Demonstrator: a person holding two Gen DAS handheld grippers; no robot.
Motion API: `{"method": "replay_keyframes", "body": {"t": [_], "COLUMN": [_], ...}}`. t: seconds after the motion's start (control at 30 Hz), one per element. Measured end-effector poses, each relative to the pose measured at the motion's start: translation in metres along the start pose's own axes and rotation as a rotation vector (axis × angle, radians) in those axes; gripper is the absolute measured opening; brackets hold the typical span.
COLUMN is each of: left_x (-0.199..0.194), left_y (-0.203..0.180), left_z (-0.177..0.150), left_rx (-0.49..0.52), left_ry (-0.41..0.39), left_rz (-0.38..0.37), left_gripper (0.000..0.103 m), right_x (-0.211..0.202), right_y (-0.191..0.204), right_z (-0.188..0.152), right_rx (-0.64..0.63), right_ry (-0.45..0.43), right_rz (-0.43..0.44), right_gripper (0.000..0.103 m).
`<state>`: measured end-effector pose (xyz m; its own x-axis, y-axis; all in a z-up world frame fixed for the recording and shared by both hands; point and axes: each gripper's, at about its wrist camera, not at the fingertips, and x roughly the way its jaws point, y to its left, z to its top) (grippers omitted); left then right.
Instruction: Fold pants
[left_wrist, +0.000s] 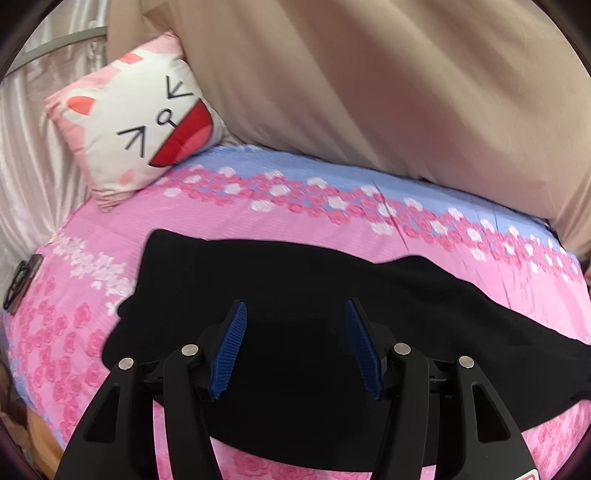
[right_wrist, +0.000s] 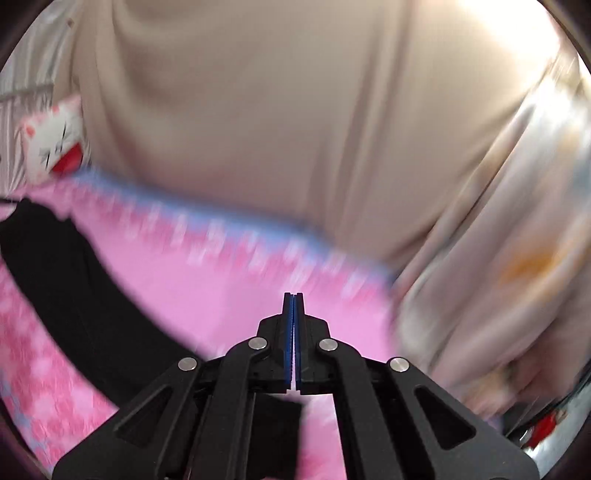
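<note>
Left wrist view: the black pants (left_wrist: 332, 306) are seen sharply, spread flat across the pink flowered bedsheet (left_wrist: 258, 218), stretching from the lower left toward the right edge.
Right wrist view: the same pants (right_wrist: 74, 295) are shown only as a dark band at the left, with a further dark piece visible below the tongs; this view is heavily blurred.
Left tongs (left_wrist: 295, 306): held apart above the middle of the pants, the blue pads (left_wrist: 231, 350) separated, nothing pinched between them.
Right tongs (right_wrist: 294, 295): pressed together, blue pads (right_wrist: 290, 350) meeting, nothing seen caught between them; pink sheet lies beyond the tips.
Cushion: a white and pink cat-face cushion (left_wrist: 140, 118) is seen clearly in the left view, propped at the far left corner of the bed; in the right view it is only a small smeared shape at the left edge.
Beige curtain (left_wrist: 388, 85): hung behind the bed in both views, filling the top of each.
Shiny drape (right_wrist: 498, 221): shown large at the right only in the right wrist view.
Dark object (left_wrist: 20, 284): seen only in the left view, at the left edge of the bed; what it is cannot be told.
Containers: what the shiny red-marked thing (right_wrist: 543, 428) at the lower right of the right view is cannot be told.
</note>
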<state>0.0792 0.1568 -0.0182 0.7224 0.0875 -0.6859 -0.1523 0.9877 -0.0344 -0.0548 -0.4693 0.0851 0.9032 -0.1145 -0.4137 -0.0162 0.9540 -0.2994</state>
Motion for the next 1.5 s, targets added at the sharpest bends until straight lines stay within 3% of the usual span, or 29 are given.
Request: {"method": "replay_keyframes", "body": {"t": [0.07, 0.1, 0.13, 0.17, 0.33, 0.37, 0.43, 0.5, 0.53, 0.6, 0.67, 0.73, 0.77, 0.83, 0.87, 0.9, 0.97, 1.07, 1.13, 1.17, 1.23, 1.3, 1.33, 1.4, 1.43, 1.47, 1.5], "left_x": [-0.003, -0.002, 0.000, 0.003, 0.013, 0.012, 0.008, 0.005, 0.004, 0.003, 0.000, -0.005, -0.005, -0.006, -0.005, -0.003, 0.003, 0.014, 0.015, 0.014, 0.011, 0.008, 0.005, 0.000, -0.002, -0.004, -0.004], "left_y": [0.004, 0.005, 0.005, 0.004, -0.013, -0.016, -0.019, -0.019, -0.018, -0.016, -0.014, -0.012, -0.011, -0.009, -0.007, -0.005, -0.004, -0.012, -0.024, -0.031, -0.047, -0.057, -0.062, -0.065, -0.064, -0.061, -0.057], "left_z": [0.001, 0.001, 0.001, 0.002, 0.007, 0.006, 0.004, 0.003, 0.004, 0.007, 0.011, 0.012, 0.011, 0.005, 0.002, -0.001, -0.002, 0.005, 0.012, 0.014, 0.016, 0.015, 0.013, 0.007, 0.005, 0.003, 0.002], "left_rx": [-0.007, -0.012, -0.019, -0.023, -0.020, -0.019, -0.016, -0.015, -0.015, -0.028, -0.052, -0.071, -0.075, -0.076, -0.080, -0.084, -0.082, -0.070, -0.081, -0.087, -0.094, -0.084, -0.071, -0.039, -0.031, -0.026, -0.028], "left_ry": [-0.012, -0.011, -0.007, -0.002, 0.021, 0.020, 0.014, 0.011, 0.009, 0.002, -0.011, -0.027, -0.029, -0.024, -0.017, -0.005, 0.016, 0.034, 0.023, 0.014, 0.009, 0.010, 0.005, 0.001, -0.002, -0.007, -0.011], "left_rz": [0.006, 0.004, -0.003, -0.003, -0.015, -0.019, -0.019, -0.008, 0.006, 0.029, 0.041, 0.045, 0.046, 0.049, 0.054, 0.056, 0.065, 0.085, 0.048, 0.023, -0.036, -0.067, -0.073, -0.057, -0.045, -0.022, -0.011], "left_gripper": [0.054, 0.054, 0.054, 0.054, 0.054, 0.054, 0.054, 0.054, 0.054, 0.054, 0.054, 0.054, 0.054, 0.054, 0.054, 0.054, 0.054, 0.054, 0.054, 0.054, 0.054, 0.054, 0.054, 0.055, 0.061, 0.067, 0.067], "right_x": [0.011, 0.029, 0.044, 0.060, 0.101, 0.109, 0.113, 0.102, 0.091, 0.063, 0.013, -0.016, -0.026, -0.023, -0.008, 0.007, 0.016, 0.000, 0.000, 0.007, 0.034, 0.074, 0.093, 0.125, 0.133, 0.142, 0.143], "right_y": [-0.017, -0.019, -0.016, -0.010, 0.008, 0.012, 0.026, 0.033, 0.031, 0.021, 0.016, 0.020, 0.022, 0.029, 0.031, 0.029, 0.021, -0.001, -0.019, -0.025, -0.032, -0.029, -0.025, -0.013, -0.004, 0.005, 0.010], "right_z": [-0.022, -0.047, -0.065, -0.087, -0.113, -0.117, -0.124, -0.115, -0.095, -0.056, -0.016, -0.010, -0.024, -0.067, -0.111, -0.147, -0.194, -0.180, -0.152, -0.135, -0.121, -0.113, -0.113, -0.116, -0.117, -0.117, -0.118], "right_rx": [0.070, 0.093, 0.082, 0.085, 0.158, 0.158, 0.095, 0.026, -0.009, -0.039, -0.109, -0.205, -0.251, -0.303, -0.312, -0.307, -0.238, 0.008, 0.199, 0.271, 0.351, 0.362, 0.341, 0.327, 0.314, 0.298, 0.284], "right_ry": [0.142, 0.257, 0.327, 0.384, 0.429, 0.459, 0.495, 0.443, 0.373, 0.222, -0.007, -0.116, -0.130, -0.038, 0.112, 0.267, 0.429, 0.357, 0.282, 0.238, 0.242, 0.311, 0.357, 0.435, 0.451, 0.472, 0.479], "right_rz": [0.075, 0.071, 0.066, 0.103, 0.213, 0.240, 0.247, 0.243, 0.207, 0.159, 0.094, 0.029, -0.013, 0.022, 0.024, -0.001, -0.035, 0.020, 0.059, 0.093, 0.172, 0.194, 0.187, 0.206, 0.211, 0.225, 0.217], "right_gripper": [0.031, 0.066, 0.070, 0.070, 0.065, 0.058, 0.017, 0.010, 0.009, 0.009, 0.009, 0.008, 0.008, 0.010, 0.016, 0.034, 0.036, 0.040, 0.087, 0.091, 0.088, 0.085, 0.074, 0.066, 0.052, 0.045, 0.033]}}
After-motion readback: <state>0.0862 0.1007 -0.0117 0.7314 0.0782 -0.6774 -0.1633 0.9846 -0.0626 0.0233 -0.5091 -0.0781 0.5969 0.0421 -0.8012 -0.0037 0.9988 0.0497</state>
